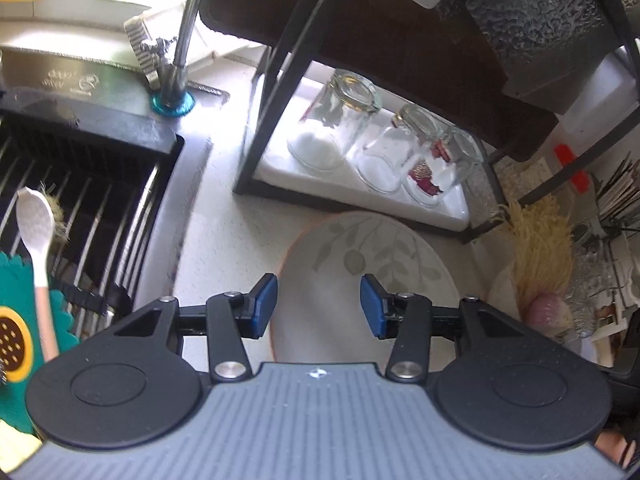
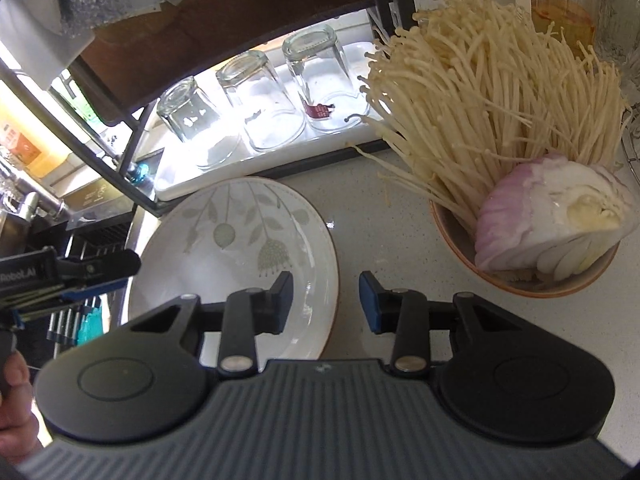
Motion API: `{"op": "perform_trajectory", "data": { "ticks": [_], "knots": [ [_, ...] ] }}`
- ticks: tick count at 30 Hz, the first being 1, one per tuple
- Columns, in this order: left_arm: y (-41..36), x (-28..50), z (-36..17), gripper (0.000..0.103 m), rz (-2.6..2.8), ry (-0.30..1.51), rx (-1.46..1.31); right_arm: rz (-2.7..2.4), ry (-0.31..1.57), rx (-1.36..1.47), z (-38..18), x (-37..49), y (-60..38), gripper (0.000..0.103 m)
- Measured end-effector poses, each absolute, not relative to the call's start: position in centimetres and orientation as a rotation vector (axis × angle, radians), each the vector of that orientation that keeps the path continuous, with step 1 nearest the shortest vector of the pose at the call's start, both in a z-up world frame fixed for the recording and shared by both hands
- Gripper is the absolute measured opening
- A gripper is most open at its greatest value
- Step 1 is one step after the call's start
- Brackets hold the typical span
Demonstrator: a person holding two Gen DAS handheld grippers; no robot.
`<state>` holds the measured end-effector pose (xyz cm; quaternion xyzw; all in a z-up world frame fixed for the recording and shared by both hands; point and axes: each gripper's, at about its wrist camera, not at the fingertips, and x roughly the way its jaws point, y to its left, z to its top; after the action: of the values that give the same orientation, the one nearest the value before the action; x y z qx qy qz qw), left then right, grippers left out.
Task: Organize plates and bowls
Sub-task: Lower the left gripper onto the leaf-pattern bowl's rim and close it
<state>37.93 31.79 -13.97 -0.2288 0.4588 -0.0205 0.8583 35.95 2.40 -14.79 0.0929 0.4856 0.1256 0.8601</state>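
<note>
A white plate with a grey leaf pattern [image 1: 360,264] lies flat on the pale counter; it also shows in the right wrist view [image 2: 236,240]. My left gripper [image 1: 319,306] is open and empty, hovering over the plate's near left part. My right gripper [image 2: 325,300] is open and empty, its jaws straddling the plate's right rim from above. A brown-rimmed bowl [image 2: 460,248] holding enoki mushrooms [image 2: 492,100] and a cut onion [image 2: 552,216] stands right of the plate. The left gripper [image 2: 80,276] shows at the plate's left edge in the right wrist view.
A black metal rack [image 1: 256,120] stands behind the plate, with three upturned glasses [image 2: 264,100] on a white tray [image 2: 280,156]. A sink with a black dish rack [image 1: 80,184], a white spoon [image 1: 36,232] and a tap [image 1: 176,72] lies to the left.
</note>
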Motion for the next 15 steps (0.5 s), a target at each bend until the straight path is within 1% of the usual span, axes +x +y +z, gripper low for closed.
{"op": "perform_trajectory", "data": {
  "ticks": [5,9,11,12,15],
  "knots": [
    [32.9,39.1,-15.3,0.052,-0.019,0.980,-0.469,0.248,1.029,0.188,-15.2,36.5,3.2,0.037],
    [33.3,39.8,-16.7,0.051,-0.028,1.009,-0.472,0.233,1.037,0.195,-15.6,36.8,3.5,0.031],
    [33.4,40.1,-17.2,0.047,-0.050,1.023,-0.491,0.224,1.041,0.203,-15.8,36.9,3.5,0.030],
    [33.3,40.2,-17.5,0.045,-0.055,1.032,-0.494,0.221,1.044,0.205,-15.9,36.9,3.6,0.028],
    [33.2,40.4,-18.1,0.034,-0.069,1.046,-0.492,0.217,1.051,0.194,-16.2,37.0,3.9,0.025]
  ]
}}
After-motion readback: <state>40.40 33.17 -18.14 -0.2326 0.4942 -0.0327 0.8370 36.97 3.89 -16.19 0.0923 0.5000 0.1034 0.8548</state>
